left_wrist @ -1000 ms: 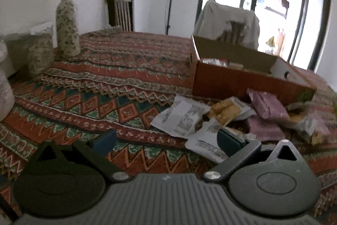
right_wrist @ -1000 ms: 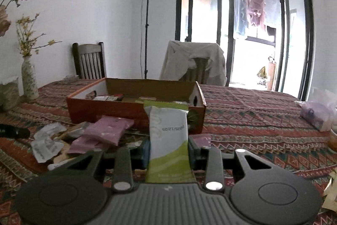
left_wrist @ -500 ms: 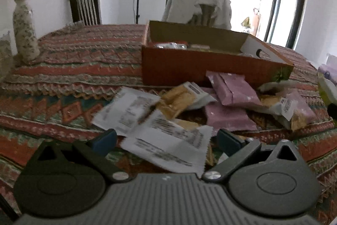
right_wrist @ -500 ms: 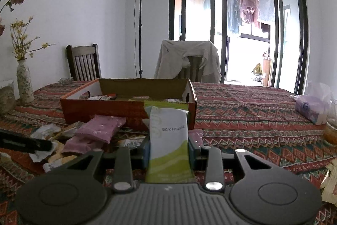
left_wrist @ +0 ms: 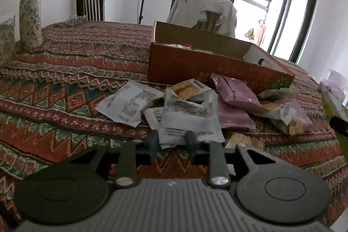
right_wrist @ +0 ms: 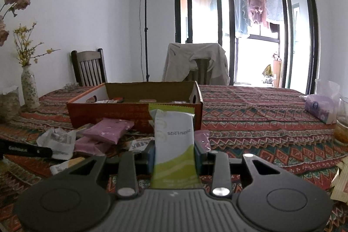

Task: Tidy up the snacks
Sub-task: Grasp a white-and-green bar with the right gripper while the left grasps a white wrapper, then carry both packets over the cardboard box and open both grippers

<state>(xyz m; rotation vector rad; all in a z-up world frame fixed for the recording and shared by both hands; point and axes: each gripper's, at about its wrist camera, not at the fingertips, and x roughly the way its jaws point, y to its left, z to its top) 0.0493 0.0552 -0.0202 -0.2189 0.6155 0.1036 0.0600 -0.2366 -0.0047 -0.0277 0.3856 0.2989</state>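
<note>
left gripper (left_wrist: 171, 141) was wide open a sec ago, now pinched onto a white snack packet (left_wrist: 189, 123); right gripper (right_wrist: 174, 150) still clamping the green-white packet (right_wrist: 174, 140) near the box (right_wrist: 134, 111)

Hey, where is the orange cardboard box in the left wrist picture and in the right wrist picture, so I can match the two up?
Left wrist: the orange cardboard box sits right of centre, behind the heap of snack packets, angled away to the right.
Right wrist: the box sits left of centre, seen broadside, just behind the green and white packet in the right tool.
Shared landmark: the chair draped with a pale garment, behind the box in both.
</note>
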